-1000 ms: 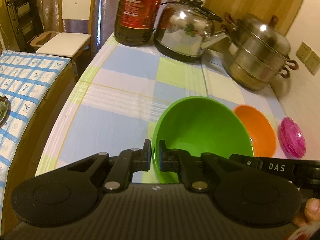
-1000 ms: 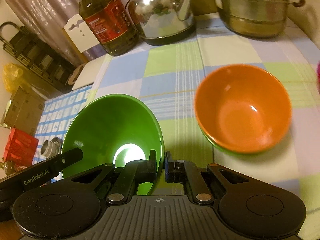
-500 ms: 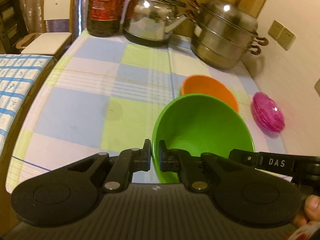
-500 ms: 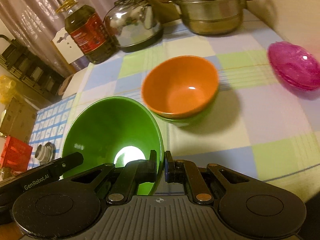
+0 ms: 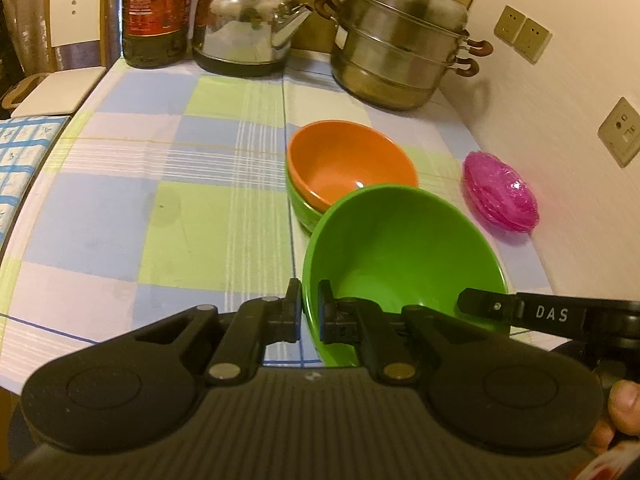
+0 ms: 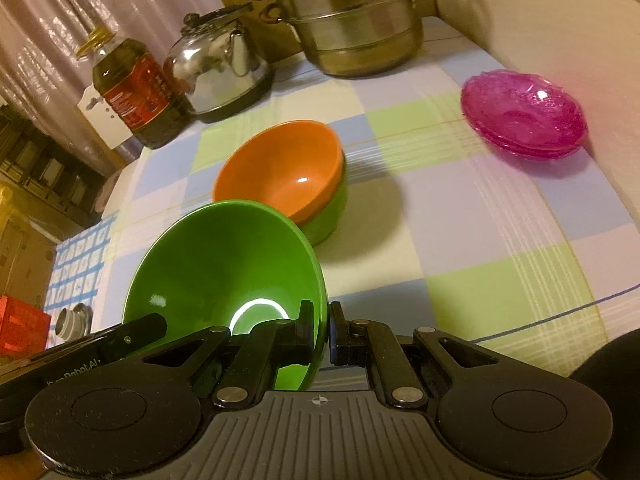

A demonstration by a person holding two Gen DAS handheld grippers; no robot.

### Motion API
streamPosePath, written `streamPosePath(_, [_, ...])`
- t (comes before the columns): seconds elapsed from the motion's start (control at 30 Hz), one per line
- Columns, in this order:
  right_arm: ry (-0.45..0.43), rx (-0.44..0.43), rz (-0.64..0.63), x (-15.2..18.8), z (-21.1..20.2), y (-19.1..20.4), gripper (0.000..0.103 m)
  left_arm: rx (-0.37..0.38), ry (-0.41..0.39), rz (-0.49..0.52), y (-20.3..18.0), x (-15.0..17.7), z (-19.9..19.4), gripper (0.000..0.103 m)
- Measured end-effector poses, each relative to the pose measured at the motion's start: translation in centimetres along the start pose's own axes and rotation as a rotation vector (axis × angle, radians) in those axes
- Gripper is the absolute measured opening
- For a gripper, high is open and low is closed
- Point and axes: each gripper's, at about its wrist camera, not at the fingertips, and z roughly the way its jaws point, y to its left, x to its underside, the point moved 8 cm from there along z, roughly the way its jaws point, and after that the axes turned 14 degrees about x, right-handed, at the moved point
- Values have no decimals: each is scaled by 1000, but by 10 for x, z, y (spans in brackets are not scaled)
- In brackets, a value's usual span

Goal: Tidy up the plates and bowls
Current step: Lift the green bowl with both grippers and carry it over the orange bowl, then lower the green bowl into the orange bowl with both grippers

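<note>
A green bowl (image 5: 400, 248) is held above the checked tablecloth by both grippers. My left gripper (image 5: 309, 312) is shut on its left rim; my right gripper (image 6: 322, 330) is shut on its right rim, where the bowl (image 6: 224, 272) fills the lower left. Just beyond it an orange bowl (image 5: 344, 160) sits nested in another green bowl (image 5: 300, 208) on the table; the stack also shows in the right wrist view (image 6: 284, 168). Stacked pink plates (image 5: 500, 192) lie to the right near the wall, also in the right wrist view (image 6: 524, 114).
At the back of the table stand a steel steamer pot (image 5: 400, 36), a steel kettle (image 5: 244, 20) and an oil bottle (image 5: 154, 12). A wall with sockets (image 5: 520, 32) borders the right. A white chair (image 5: 68, 40) stands past the left edge.
Both grippers carried the green bowl backward and to the right, away from the back of the table. The orange bowl stack and pink plates now show further ahead and fully in view.
</note>
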Motion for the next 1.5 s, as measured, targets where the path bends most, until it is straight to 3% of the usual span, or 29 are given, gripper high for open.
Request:
streamPosePath(0.3, [-30,-14,8,-20,-10,0,7,5,-22,13,-9,-21,-5,6])
streamPosePath(0.7, [-77,-25,3,-78,-2,12,7,5,-63,23,-10,-81,11,6])
streamPosePath(1.1, [-59,-13,-11,-130,48,18,7,-2,-40,0,6,-125,61,6])
streamPosePath(1.5, [-7,25,-67,-133,96,24,7,-18,11,-25,32,-125,101,6])
